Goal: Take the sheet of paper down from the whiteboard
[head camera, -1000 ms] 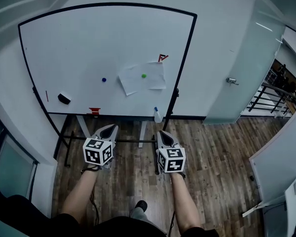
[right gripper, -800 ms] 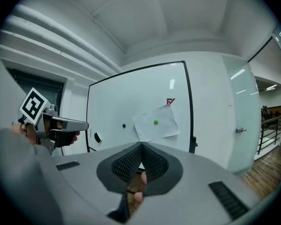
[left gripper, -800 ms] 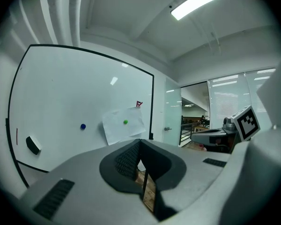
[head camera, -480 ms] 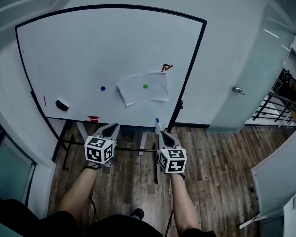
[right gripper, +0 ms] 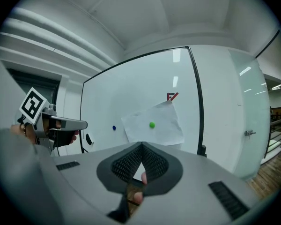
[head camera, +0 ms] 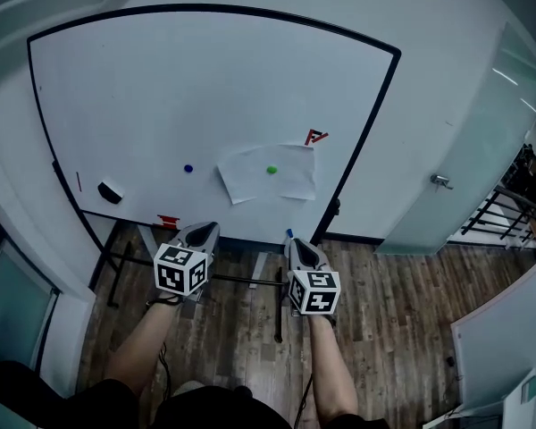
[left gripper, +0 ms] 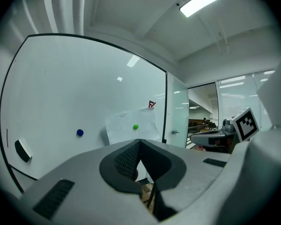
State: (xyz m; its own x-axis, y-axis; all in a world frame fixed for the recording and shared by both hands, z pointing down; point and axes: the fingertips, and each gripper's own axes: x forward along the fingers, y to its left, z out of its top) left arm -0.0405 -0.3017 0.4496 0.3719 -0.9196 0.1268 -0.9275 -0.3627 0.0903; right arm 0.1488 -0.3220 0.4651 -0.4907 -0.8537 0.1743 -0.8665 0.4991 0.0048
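Pale plain wall (head camera: 429, 25), dark wood-plank floor (head camera: 393, 320) below it. Frosted glass door (head camera: 469, 141) to the right with metal lever handle (head camera: 441, 181), black railing (head camera: 505, 206) beyond it at the far right edge. Dark-framed glazed panel (head camera: 13, 311) low on the left; long ceiling strip light (left gripper: 203, 0) lit on the white ceiling (left gripper: 131, 8).

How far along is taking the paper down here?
Done: nothing yet; the sheet of paper is pinned to the whiteboard by a green magnet. In hand: left claw and right claw, both shut and empty, held short of the board. Left: remove the magnet, take the sheet down.
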